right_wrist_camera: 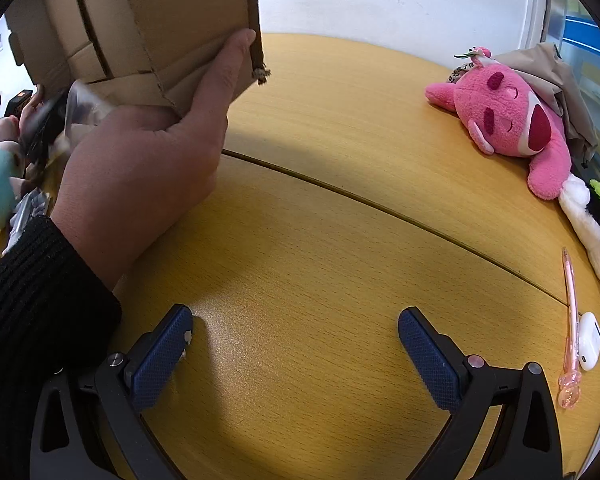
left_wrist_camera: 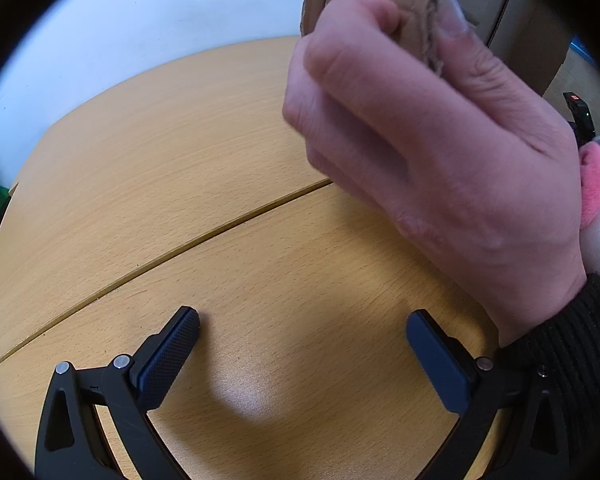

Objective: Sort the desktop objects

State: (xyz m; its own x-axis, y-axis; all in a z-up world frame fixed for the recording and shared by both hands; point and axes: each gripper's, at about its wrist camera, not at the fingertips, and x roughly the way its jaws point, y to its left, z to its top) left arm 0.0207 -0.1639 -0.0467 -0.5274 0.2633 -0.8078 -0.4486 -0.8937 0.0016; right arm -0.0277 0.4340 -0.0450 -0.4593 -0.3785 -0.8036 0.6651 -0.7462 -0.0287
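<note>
A small tag [right_wrist_camera: 462, 73] at the pink plush toy's [right_wrist_camera: 512, 120] head carries printed characters, too small to read; nothing else shows legible text.

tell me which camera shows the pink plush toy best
The right wrist view. The pink plush toy lies in full on the table at the far right, face and limbs clear. The left wrist view does not show it; a different, pale plush peeks in at its right edge.
</note>
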